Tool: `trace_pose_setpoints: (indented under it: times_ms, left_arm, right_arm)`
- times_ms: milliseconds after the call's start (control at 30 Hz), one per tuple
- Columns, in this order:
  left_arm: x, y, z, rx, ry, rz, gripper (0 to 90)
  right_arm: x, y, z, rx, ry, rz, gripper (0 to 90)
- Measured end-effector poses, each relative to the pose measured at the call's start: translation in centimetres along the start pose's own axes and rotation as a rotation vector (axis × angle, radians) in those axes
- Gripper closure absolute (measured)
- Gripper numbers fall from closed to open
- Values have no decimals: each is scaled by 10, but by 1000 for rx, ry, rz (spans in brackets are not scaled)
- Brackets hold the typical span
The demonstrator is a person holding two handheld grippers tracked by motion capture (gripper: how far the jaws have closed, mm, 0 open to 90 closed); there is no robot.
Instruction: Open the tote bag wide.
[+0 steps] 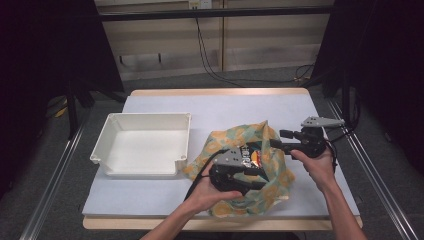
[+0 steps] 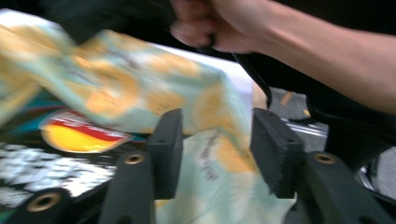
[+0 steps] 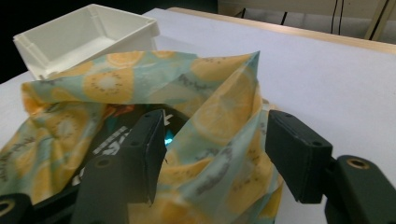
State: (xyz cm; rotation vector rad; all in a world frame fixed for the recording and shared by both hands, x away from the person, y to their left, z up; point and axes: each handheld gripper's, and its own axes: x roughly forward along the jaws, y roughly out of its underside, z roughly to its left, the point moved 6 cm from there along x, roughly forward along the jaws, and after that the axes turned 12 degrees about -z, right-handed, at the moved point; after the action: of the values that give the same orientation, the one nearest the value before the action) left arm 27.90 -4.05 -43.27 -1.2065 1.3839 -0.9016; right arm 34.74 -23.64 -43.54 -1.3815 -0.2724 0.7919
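The fruit-print cloth bag (image 1: 250, 167) lies on the tabletop (image 1: 210, 107), right of the white tray (image 1: 142, 145). A dark snack packet (image 1: 248, 159) sits inside its open mouth. The left tongs (image 2: 215, 140) stand open astride the bag's near edge. The right tongs (image 3: 212, 154) stand wide astride a raised fold. Judged status: mouth held open; the packet is not yet removed, and the tray is empty.

Even, soft light lay over the surface (image 1: 165, 107), seemingly from overhead, while the room's sides fell into near black. The left gripper view was smeared by motion blur; the right gripper view stayed fairly sharp.
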Motion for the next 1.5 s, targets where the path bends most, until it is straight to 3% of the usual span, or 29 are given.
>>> trace_pose_setpoints:
  times_ms: [100,167,333,367,567,600,700,733,833,900,967,1033,1067,1167,1333,1500]
  left_arm:
    - [-11,-13,11,-2,-15,-32,717]
    - [-12,-19,19,-2,-24,-24,775]
    - [2,-21,36,19,-70,40,764]
    - [7,-18,40,7,-73,51,759]
    - [24,-2,45,4,-81,89,748]
    - [26,0,44,4,-79,99,748]
    - [32,5,42,27,-83,139,751]
    - [35,5,41,31,-76,139,746]
    - [40,5,40,26,-74,150,724]
    - [44,4,39,36,-75,162,718]
    - [51,4,34,34,-58,205,742]
    - [56,5,32,58,-74,236,759]
    - [60,7,33,63,-63,246,764]
    - [64,14,36,66,-80,267,765]
    - [71,26,34,146,-121,342,662]
    - [70,32,28,177,-115,393,644]
  right_arm:
    - [-10,0,8,-17,4,1,349]
    - [-15,2,15,-20,-2,7,338]
    - [-21,17,33,-35,-21,60,309]
    - [-21,21,36,-37,-26,68,301]
    - [-19,47,43,-35,-24,128,269]
    - [-17,52,44,-42,-25,144,281]
    - [-16,61,42,-69,3,161,456]
    - [-17,63,41,-64,17,164,593]
    - [-23,64,37,-67,28,159,789]
    - [-29,65,34,-69,39,151,848]
    - [-36,66,30,-66,56,150,871]
    - [-43,69,27,-60,76,148,876]
    - [-46,71,25,-54,84,144,876]
    - [-51,77,23,-37,86,129,869]
    - [-51,78,23,-25,78,114,858]
    - [-51,78,23,-28,69,116,855]
